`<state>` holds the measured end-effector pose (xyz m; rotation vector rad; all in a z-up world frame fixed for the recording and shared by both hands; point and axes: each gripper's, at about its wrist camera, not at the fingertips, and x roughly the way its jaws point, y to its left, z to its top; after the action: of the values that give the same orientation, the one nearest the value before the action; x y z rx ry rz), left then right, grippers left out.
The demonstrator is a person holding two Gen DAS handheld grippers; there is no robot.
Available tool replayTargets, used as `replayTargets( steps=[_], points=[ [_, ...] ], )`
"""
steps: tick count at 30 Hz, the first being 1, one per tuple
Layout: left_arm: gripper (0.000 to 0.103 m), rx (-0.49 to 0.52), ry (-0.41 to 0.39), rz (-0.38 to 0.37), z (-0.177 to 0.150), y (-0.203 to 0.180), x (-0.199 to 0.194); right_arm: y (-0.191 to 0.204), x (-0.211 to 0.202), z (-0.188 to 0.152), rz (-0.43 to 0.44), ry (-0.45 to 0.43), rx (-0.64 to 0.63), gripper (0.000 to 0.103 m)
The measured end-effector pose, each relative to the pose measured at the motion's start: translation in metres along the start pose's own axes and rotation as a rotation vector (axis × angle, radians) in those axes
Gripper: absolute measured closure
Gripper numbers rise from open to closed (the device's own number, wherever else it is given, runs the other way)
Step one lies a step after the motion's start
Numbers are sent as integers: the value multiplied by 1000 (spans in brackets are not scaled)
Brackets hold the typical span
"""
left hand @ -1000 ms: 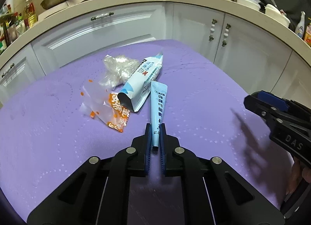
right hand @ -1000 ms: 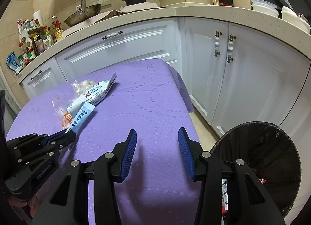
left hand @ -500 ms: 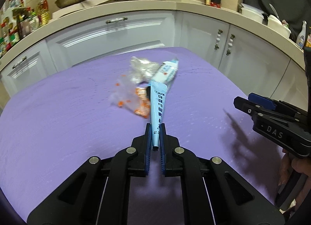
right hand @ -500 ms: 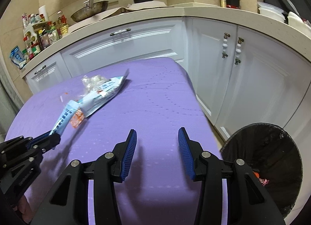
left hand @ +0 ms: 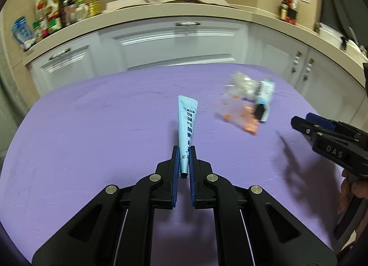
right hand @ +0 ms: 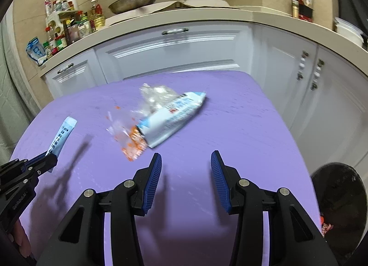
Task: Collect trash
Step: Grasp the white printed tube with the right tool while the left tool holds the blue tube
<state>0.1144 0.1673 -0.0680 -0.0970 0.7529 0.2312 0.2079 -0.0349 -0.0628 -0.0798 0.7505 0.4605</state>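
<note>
The left tongs (left hand: 184, 162) were clenched on the cap end of a thin light-blue plastic tube (left hand: 187, 125). The tube stuck up toward twelve o'clock, lifted off the purple cloth worktop (left hand: 92, 139). It looked light and a bit squashy, so a hold near the stiffer cap end seemed best.

The right tongs (right hand: 185, 174) were opening, with nothing between them. Farther off, at eleven o'clock from them, lay a blue-and-white snack bag (right hand: 170, 118), a clear wrapper with orange spots (right hand: 128, 134) and a crinkly clear plastic ball (right hand: 156, 93). All looked soft, slippery and light. The black trash bin (right hand: 340, 197) stood at four o'clock.
</note>
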Motion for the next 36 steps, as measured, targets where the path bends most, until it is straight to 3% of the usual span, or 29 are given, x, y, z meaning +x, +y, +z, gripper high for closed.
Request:
replayTargets(
  steps=[12,23,33,35,36],
  points=[
    [95,-82,-6,84,2,68,4,32,33,22,-19,1,-2,41],
    [95,-93,4,66,0,73,10,8,39,18,-104,57,51,41],
    [95,-86,14,43,-2,62,14,-3,43,21,-100,63,64,46],
    [95,-85,14,40,-2,60,14,-4,47,21,-76,80,67,55],
    [95,-85,16,37,-2,59,14,-6,47,21,-67,83,71,67]
  ],
)
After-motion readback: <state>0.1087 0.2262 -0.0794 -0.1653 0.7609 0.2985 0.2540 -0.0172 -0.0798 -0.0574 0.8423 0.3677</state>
